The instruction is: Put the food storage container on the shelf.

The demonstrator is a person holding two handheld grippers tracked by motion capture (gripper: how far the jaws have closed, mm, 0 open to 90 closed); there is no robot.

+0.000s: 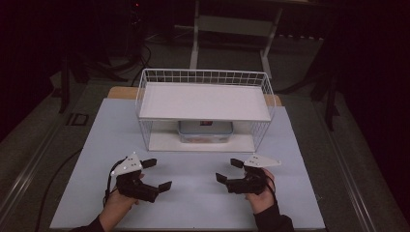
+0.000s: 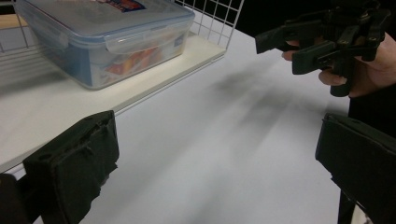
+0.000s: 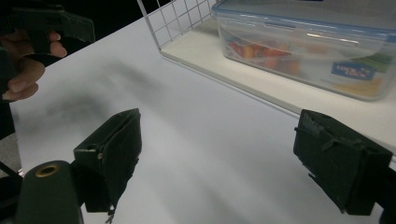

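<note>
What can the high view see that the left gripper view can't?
The high view alone takes in the whole wire rack with its top shelf, plus the floor around the table. The left gripper view alone gives a close look at the colourful contents and the side latch of the box. Both show the box on the bottom shelf, the white table and the open right gripper.

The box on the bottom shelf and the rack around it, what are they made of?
The box looks like clear plastic with a bluish snap-on lid: you can see colourful contents through its glossy walls. The rack seems to be thin metal wire coated white, forming a grid, with flat, matte white shelf boards, possibly painted wood or plastic.
</note>
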